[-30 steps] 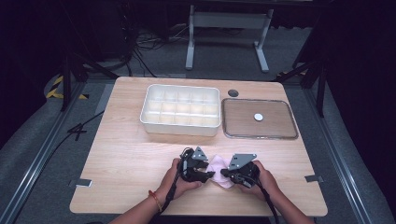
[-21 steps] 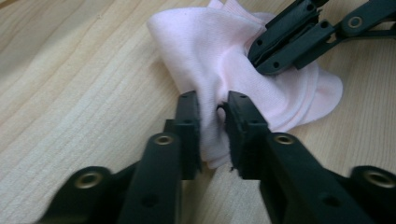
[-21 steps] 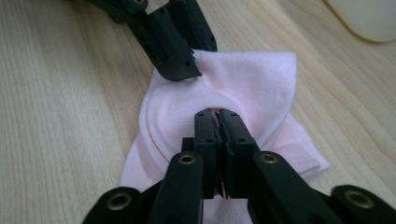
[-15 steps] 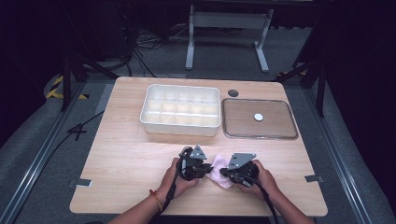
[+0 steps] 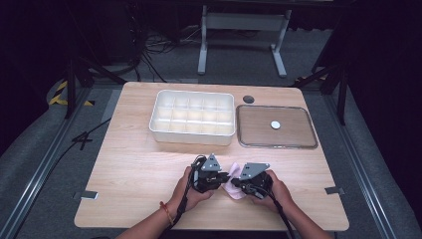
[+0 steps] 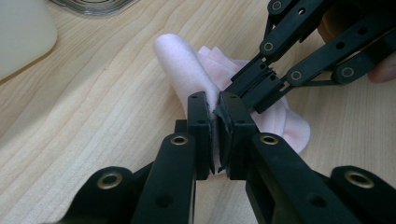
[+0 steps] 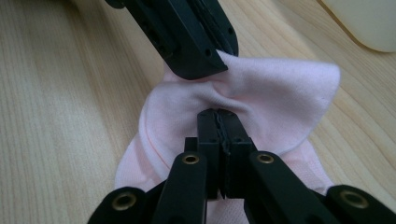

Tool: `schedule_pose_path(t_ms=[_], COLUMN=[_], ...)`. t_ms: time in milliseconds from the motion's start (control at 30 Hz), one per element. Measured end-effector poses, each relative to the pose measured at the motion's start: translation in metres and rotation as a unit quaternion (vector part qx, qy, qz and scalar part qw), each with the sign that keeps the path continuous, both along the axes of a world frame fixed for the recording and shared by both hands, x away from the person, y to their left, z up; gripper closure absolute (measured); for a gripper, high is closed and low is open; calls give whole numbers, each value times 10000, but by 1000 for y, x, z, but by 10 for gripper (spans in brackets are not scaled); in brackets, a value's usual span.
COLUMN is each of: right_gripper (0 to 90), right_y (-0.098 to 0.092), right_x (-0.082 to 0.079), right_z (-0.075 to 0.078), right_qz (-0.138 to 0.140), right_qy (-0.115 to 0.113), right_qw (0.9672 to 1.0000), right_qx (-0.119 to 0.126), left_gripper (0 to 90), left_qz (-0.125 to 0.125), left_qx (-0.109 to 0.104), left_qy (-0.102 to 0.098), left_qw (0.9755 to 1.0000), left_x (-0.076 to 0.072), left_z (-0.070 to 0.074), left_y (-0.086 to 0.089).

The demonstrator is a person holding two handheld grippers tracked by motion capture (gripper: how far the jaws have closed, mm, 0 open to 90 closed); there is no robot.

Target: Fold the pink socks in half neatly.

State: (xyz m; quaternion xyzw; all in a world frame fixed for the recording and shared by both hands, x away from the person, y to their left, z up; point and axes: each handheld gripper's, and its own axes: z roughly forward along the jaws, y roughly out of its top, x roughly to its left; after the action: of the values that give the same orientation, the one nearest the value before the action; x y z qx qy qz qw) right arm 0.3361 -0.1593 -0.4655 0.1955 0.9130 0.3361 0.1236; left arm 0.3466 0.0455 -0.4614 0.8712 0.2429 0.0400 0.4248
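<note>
Cloth (image 5: 234, 186): pale pink, plain. Grippers beside the cloth: black, brass-coloured rivets. Compartment box (image 5: 193, 117) beyond the cloth: off-white. Table (image 5: 134, 159): light wood grain.

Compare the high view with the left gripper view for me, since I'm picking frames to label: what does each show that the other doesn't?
High view alone: the whole white tray with its compartments, the lid's white knob, both forearms.

Left gripper view alone: the left tongs shut on a fold of the pink cloth, up close.

Both: the cloth on the table, pinched by the right tongs too.

Pale pink cloth (image 5: 233, 185), bunched, on table's near edge
</note>
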Motion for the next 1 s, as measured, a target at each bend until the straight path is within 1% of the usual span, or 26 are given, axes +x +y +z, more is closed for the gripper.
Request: schedule_pose_path(t_ms=[67,133,167,233,300,333,400,433,467,500,533,667,700,767,800,833,867,900,933,1000], right_gripper=[841,827,835,845,865,873,885,885,887,887,890,893,893,893,891,888,872,872,818,823], right_y=[-1,-3,-5,-10,-13,-13,-10,-10,-4,-4,0,2,4,4,6,6,5,5,1,-5], right_x=[0,1,0,0,2,3,4,4,3,3,3,4,3,3,2,2,3,3,4,4], right_z=[1,4,5,10,13,14,11,11,5,5,3,1,0,0,-1,-1,-2,-2,0,3], right_qz=[-21,-29,-54,-170,-306,-341,-300,-300,-210,-210,-192,-229,-270,-267,-276,-289,-300,-300,-307,-356], right_qy=[20,34,13,-118,-159,-155,-94,-94,-38,-38,-33,-58,-95,-109,-166,-180,-158,-158,-117,-118], right_qw=[10000,9999,9999,9996,9990,9988,9993,9993,9998,9998,9998,9997,9996,9996,9995,9994,9994,9994,9993,9991], right_qx=[36,90,123,174,293,315,205,205,20,20,-67,-51,-24,-16,-22,9,73,73,156,192], left_gripper=[840,840,841,841,841,840,840,840,841,841,842,843,844,844,844,844,844,844,845,845], left_qz=[63,81,99,92,76,76,77,63,63,69,59,54,13,15,10,-9,-11,-11,-6,28], left_qx=[16,26,28,28,42,54,56,58,52,43,59,9,-4,-7,-11,26,30,30,21,7], left_qy=[3,0,5,2,-24,-27,-28,-52,-55,-64,-84,-122,-175,-211,-205,-249,-250,-250,-253,-254], left_qw=[10000,10000,9999,10000,10000,10000,10000,9999,10000,9999,9999,9999,9998,9998,9998,9997,9997,9997,9997,9997], left_x=[1,2,2,2,2,2,1,1,1,0,0,-1,-2,-2,-3,-2,-2,-2,-2,-2], left_z=[0,0,0,0,0,0,0,1,1,1,1,3,5,6,6,6,6,6,7,7], left_y=[1,2,3,2,2,2,2,1,1,1,0,-1,-2,-3,-3,-3,-2,-2,-1,-1])
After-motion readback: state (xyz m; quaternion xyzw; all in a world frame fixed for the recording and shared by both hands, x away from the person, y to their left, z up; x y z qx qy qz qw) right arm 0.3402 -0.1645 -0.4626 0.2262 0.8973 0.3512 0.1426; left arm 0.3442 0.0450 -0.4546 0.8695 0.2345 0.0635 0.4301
